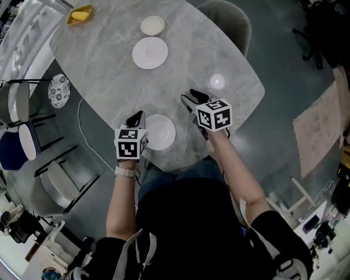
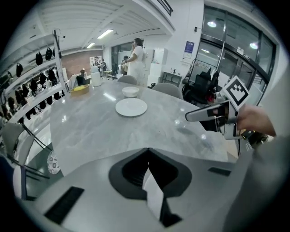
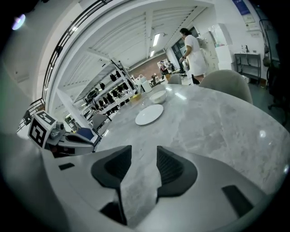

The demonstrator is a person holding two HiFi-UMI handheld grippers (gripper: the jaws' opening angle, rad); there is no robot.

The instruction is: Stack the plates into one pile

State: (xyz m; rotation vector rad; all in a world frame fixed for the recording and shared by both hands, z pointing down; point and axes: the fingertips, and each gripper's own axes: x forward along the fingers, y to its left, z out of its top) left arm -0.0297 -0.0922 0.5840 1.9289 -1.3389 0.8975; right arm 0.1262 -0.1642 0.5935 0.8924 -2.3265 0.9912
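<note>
Grey marble counter (image 1: 109, 82) with rounded edges, seen from above in a bright showroom with shelves along one wall; a person in white (image 2: 136, 56) stands beyond the far end. Readable print is scarce. Each tool carries a cube with black-and-white square markers, the left cube (image 1: 130, 143) and the right cube (image 1: 214, 115), showing patterns rather than letters. A blue sign (image 2: 189, 46) on a white wall has print too small to read. The left tongs (image 2: 147, 152) have their tips together. A pale sliver shows in the slit behind the tips, and what it is cannot be told. The right tongs (image 3: 143, 147) stand partly open, with only bare marble visible in the gap and nothing held. A white near plate (image 1: 161, 132) lies at the counter's near edge, just beside the left tongs on their right. Whether the tongs touch it cannot be told. Well apart from it, across the counter, lies a white far plate (image 1: 150, 52), with a small white bowl (image 1: 152, 25) just beyond it. A yellow dish (image 1: 80, 15) sits at the far left corner.
</note>
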